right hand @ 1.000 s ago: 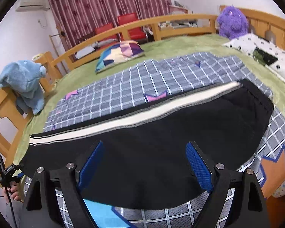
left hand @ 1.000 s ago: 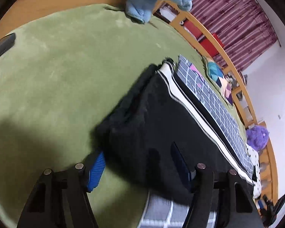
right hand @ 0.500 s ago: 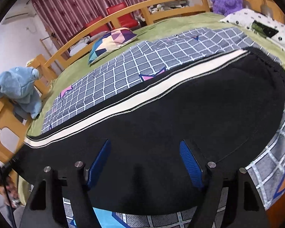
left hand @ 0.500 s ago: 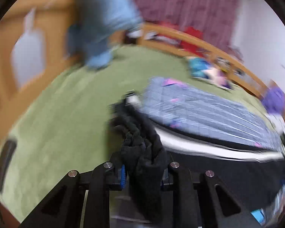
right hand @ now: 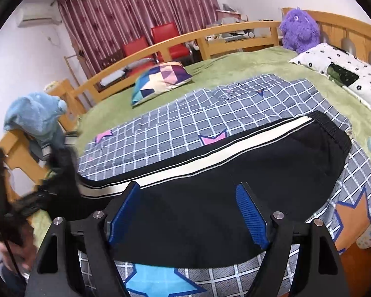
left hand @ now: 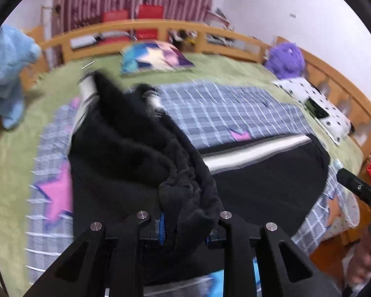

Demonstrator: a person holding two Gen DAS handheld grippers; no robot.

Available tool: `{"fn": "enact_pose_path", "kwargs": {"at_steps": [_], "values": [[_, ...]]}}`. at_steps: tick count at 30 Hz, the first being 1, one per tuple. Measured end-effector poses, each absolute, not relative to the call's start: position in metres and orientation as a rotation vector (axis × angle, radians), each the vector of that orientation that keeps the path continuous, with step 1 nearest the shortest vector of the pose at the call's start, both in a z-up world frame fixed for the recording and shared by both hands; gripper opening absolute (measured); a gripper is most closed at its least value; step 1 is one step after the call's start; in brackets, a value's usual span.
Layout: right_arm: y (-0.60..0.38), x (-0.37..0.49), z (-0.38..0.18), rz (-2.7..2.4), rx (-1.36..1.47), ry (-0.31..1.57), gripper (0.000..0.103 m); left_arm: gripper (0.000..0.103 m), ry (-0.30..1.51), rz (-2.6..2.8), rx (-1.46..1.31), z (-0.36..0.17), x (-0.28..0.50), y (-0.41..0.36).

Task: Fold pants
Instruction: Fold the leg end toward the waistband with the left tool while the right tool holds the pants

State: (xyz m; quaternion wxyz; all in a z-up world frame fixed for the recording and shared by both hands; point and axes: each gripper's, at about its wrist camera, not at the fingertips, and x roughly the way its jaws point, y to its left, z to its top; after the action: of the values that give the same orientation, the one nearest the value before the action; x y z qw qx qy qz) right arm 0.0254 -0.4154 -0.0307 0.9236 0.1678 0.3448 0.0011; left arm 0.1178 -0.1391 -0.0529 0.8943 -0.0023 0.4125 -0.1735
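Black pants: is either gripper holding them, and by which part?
The left gripper is shut on the black pants at the bunched leg-cuff end. The right gripper stands open over them, holding nothing.

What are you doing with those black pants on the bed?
A person is folding the black pants on the checked blanket, with a hand-held gripper in each hand. The left hand-held gripper has just closed on the leg end and holds that bunched cloth up off the bed. The right hand-held gripper is open above the waist half, which lies flat, and grips nothing.
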Motion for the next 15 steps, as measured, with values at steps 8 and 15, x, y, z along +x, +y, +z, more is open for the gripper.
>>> {"fn": "enact_pose_path", "kwargs": {"at_steps": [8, 15], "values": [[-0.414, 0.024, -0.050, 0.125, 0.437, 0.759, 0.079, 0.048, 1.089, -0.493, -0.079, -0.102, 0.110, -0.152], [-0.393, 0.037, -0.052, 0.097, 0.316, 0.819, 0.079, 0.075, 0.821, -0.324, -0.112, -0.048, 0.096, -0.090]]}}
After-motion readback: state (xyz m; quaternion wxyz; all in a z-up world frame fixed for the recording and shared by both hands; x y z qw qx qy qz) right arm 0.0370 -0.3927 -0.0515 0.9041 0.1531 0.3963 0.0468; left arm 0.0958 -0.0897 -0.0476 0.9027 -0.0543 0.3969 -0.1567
